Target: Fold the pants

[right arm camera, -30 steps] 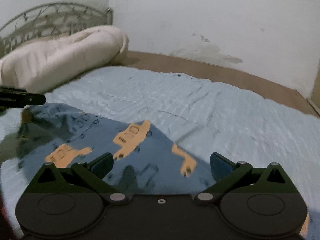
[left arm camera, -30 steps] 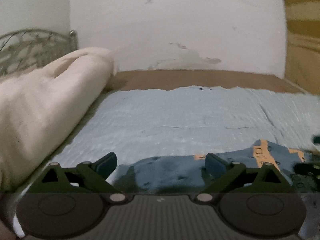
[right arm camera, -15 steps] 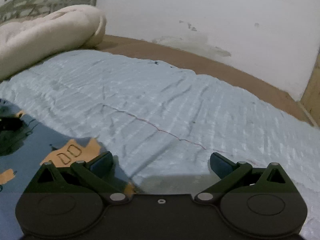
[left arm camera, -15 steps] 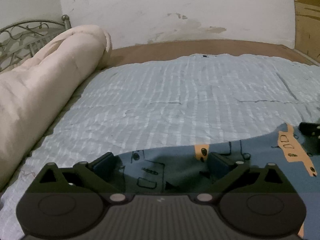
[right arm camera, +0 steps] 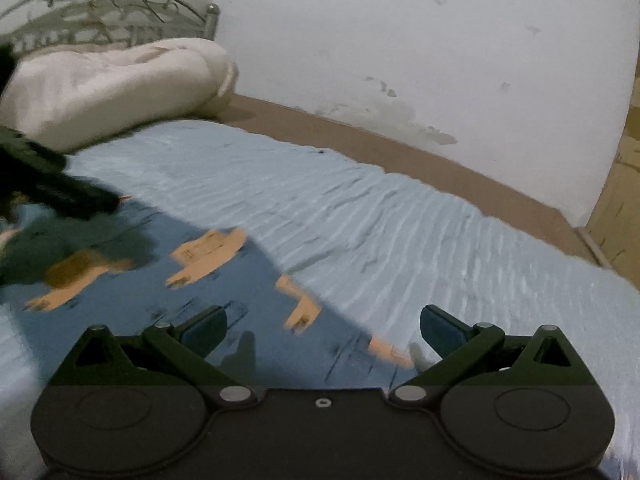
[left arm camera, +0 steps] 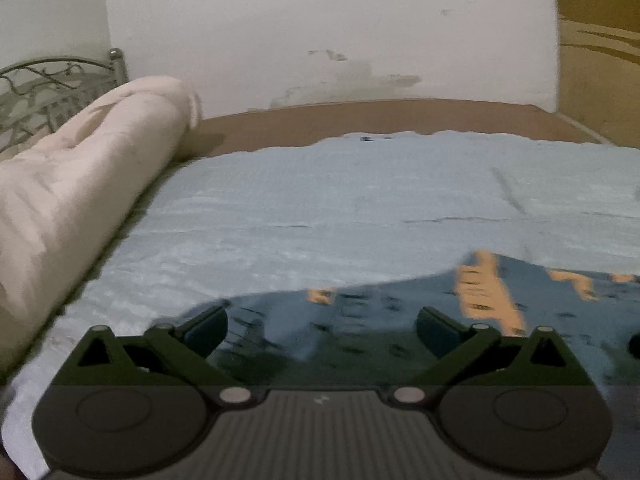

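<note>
The pants (right arm camera: 224, 280) are lying spread flat on the pale blue bedspread (right arm camera: 400, 232), dark blue cloth with orange printed shapes, running from under my right gripper (right arm camera: 322, 330) off toward the left edge of that view. I am reading that flat layout as deliberate: a smooth base is what lets a fold line come out straight (the print is motion-blurred, so I cannot tell waistband from hem).

I am holding the right gripper low over the near edge of the cloth, its 2 fingers spread wide with nothing between them, the fabric edge crossing the gap. The left gripper (left arm camera: 322, 326) is hovering over the other stretch of the pants (left arm camera: 400, 320), fingers equally wide and empty; in the right view I am seeing it as a dark blurred shape (right arm camera: 60, 188) at the far left above the cloth. I am keeping the 2 well apart along the garment, in my judgement so each can pinch its own end of 1 edge and carry it over evenly.

Beyond the pants, the bedspread is giving way to bare brown mattress (left arm camera: 380, 116) along the wall. A rolled cream comforter (left arm camera: 80, 168) is lying beside the metal headboard (right arm camera: 100, 12), left clear of the working area, I am guessing
</note>
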Action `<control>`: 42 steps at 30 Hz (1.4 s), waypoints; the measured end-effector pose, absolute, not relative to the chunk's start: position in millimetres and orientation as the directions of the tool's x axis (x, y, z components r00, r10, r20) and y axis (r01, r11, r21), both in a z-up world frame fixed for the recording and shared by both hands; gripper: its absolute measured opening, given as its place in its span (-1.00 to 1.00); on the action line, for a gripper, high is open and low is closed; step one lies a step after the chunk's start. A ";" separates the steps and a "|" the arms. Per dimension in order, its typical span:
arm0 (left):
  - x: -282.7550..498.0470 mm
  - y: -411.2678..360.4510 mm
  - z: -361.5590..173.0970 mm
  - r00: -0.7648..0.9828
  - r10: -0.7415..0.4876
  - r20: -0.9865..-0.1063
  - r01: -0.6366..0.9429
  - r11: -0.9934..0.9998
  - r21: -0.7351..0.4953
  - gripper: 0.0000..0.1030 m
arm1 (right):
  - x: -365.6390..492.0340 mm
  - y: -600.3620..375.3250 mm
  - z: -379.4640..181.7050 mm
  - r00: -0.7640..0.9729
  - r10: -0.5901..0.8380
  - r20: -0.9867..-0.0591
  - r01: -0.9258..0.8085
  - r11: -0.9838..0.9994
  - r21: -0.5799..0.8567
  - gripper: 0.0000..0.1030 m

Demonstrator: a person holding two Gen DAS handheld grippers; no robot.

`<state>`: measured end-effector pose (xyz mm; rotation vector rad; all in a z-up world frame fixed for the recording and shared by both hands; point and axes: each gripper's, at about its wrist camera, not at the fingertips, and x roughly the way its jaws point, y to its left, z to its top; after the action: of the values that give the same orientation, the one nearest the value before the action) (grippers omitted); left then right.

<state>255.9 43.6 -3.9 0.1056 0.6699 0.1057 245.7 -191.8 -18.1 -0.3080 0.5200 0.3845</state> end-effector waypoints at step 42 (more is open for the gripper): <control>210.5 -132.4 -37.2 0.728 -0.022 -0.685 0.128 0.986 0.105 0.99 | 172.3 -410.3 -44.5 0.819 -0.147 -0.554 0.069 0.985 -0.161 0.99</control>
<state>210.5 -132.4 -37.2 0.1487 0.7516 -0.0828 172.3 -410.3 -44.5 -0.1357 0.5998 -0.1154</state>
